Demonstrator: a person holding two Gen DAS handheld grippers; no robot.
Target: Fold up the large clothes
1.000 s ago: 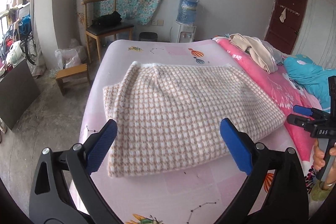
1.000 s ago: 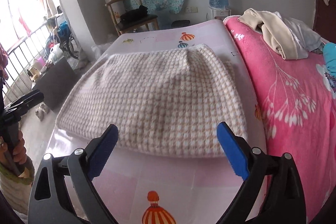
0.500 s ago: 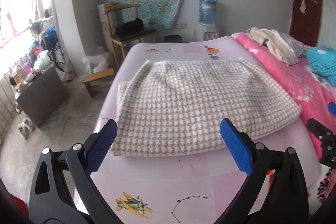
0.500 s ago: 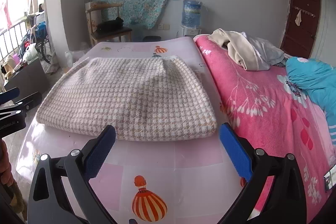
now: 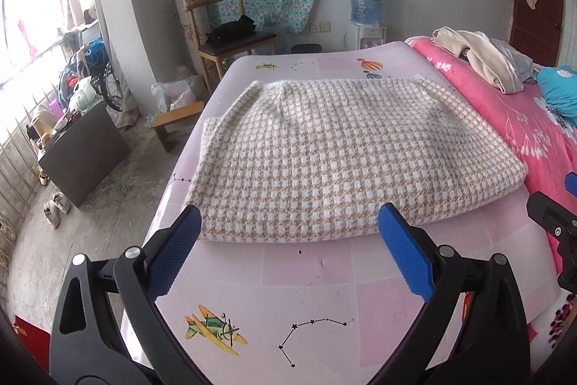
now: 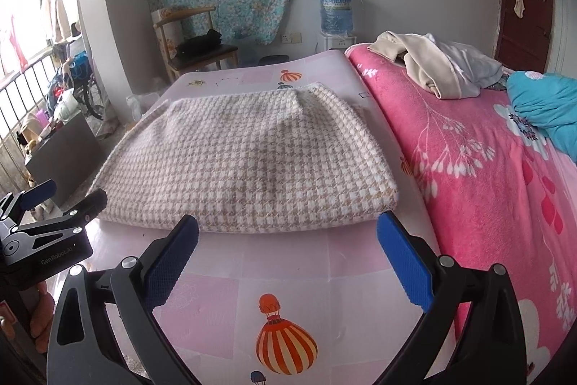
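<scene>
Pink printed sheet covers the bed, w/ balloon and plane motifs; a hot-pink floral blanket runs along its right side. Folded houndstooth knit garment, fuzzy, beige/white, lies flat mid-sheet, roughly rectangular. Left gripper spread wide, nothing btwn the blue ribbed pads; right gripper likewise wide apart, empty, just short of the garment's near edge. Right view shows more of the cream clothes pile; left view shows the concrete floor w/ shoes and wooden chair.

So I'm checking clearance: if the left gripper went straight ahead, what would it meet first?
Probably the near folded edge of the houndstooth garment; the left gripper is open, empty, just short of it.
</scene>
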